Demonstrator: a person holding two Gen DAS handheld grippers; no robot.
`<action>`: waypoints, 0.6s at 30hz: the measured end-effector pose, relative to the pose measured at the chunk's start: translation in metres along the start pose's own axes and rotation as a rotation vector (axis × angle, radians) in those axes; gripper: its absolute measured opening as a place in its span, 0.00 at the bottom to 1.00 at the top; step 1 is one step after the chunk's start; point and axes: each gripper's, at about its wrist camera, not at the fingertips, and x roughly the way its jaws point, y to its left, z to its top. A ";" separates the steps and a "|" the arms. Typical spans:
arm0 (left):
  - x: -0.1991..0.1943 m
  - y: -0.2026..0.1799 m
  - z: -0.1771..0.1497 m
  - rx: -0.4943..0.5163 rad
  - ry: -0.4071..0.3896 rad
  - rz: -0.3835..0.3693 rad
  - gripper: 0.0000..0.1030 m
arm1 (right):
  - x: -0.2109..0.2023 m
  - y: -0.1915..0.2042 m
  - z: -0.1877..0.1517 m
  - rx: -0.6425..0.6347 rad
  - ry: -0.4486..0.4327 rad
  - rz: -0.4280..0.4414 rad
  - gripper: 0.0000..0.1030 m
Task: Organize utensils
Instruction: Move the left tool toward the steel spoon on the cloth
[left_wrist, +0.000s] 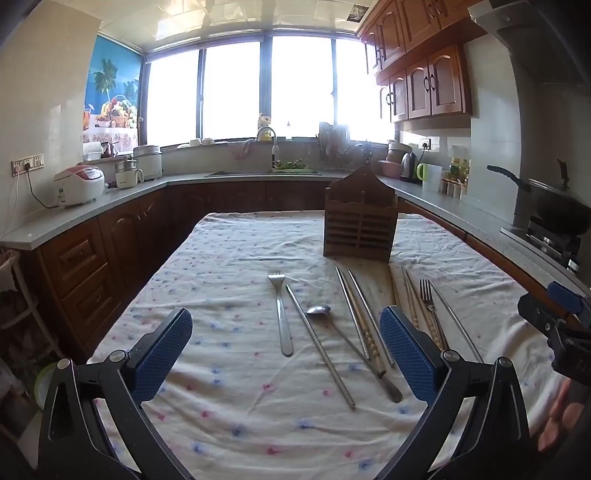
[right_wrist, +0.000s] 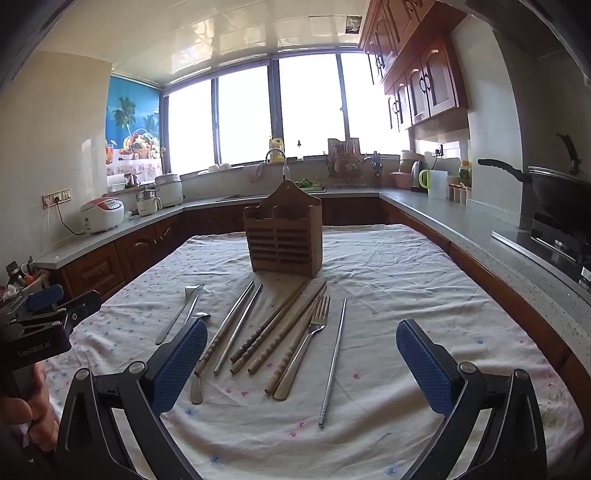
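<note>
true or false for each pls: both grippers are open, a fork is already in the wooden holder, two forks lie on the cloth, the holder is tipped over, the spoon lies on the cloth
1. Both grippers are open. True: the left gripper and right gripper have jaws wide apart, holding nothing.
2. A fork is already in the wooden utensil holder. False: no utensil shows in it.
3. Two forks lie on the tablecloth. True: the left fork and the right fork.
4. The holder is tipped over. False: it stands upright.
5. The spoon lies on the cloth. True.
</note>
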 end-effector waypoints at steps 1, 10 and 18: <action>0.000 0.000 0.000 -0.001 -0.002 -0.001 1.00 | 0.000 0.000 0.001 0.000 -0.001 0.001 1.00; -0.001 0.000 0.002 -0.002 -0.009 -0.002 1.00 | -0.010 0.000 0.003 0.007 -0.029 0.010 1.00; -0.002 -0.001 0.003 0.007 -0.015 -0.003 1.00 | -0.005 0.000 0.004 0.001 -0.028 0.006 1.00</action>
